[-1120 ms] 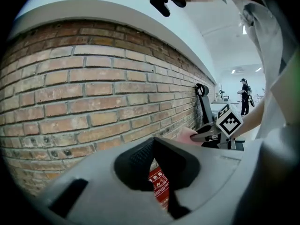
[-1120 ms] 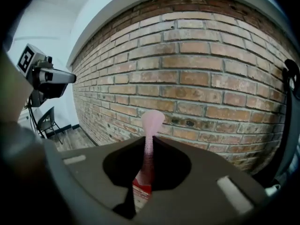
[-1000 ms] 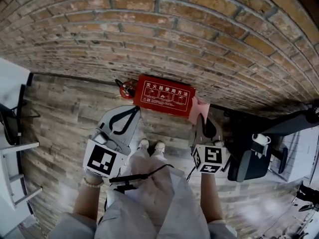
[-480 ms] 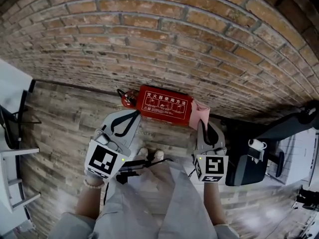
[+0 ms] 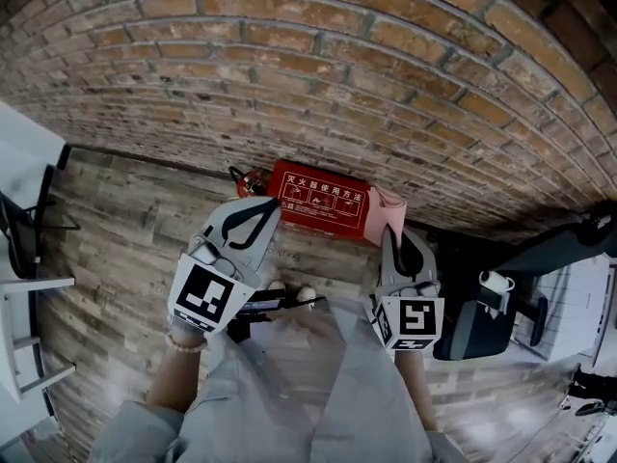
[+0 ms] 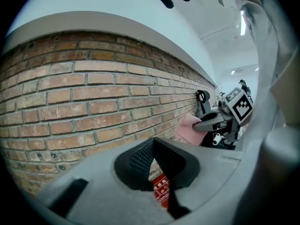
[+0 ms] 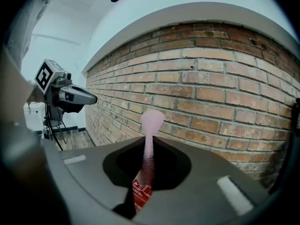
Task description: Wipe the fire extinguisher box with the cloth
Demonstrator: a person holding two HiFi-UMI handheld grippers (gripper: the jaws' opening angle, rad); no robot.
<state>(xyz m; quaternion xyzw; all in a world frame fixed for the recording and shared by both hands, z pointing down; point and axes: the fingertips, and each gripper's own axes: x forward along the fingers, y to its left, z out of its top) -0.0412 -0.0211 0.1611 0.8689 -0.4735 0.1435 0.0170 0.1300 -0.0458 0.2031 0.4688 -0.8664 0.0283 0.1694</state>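
Observation:
The red fire extinguisher box (image 5: 323, 199) stands on the wooden floor against the brick wall. My right gripper (image 5: 388, 234) is shut on a pink cloth (image 5: 388, 208), which sits at the box's right end. In the right gripper view the cloth (image 7: 151, 123) sticks up out of the shut jaws of that gripper (image 7: 149, 142), with the red box (image 7: 140, 191) below. My left gripper (image 5: 255, 210) is shut and holds nothing, its tip near the box's left end. The left gripper view shows the box (image 6: 161, 191) through that gripper (image 6: 157, 146), and the cloth (image 6: 187, 128) beyond.
A red extinguisher head (image 5: 247, 178) pokes out at the box's left. A black office chair (image 5: 482, 312) stands at the right, white furniture (image 5: 19, 210) at the left. The brick wall (image 5: 386, 75) rises right behind the box. The person's shoes (image 5: 289, 292) are just before it.
The left gripper has risen towards the box's left end. The right gripper with the cloth has stayed at the box's right end. The head view has shifted a little.

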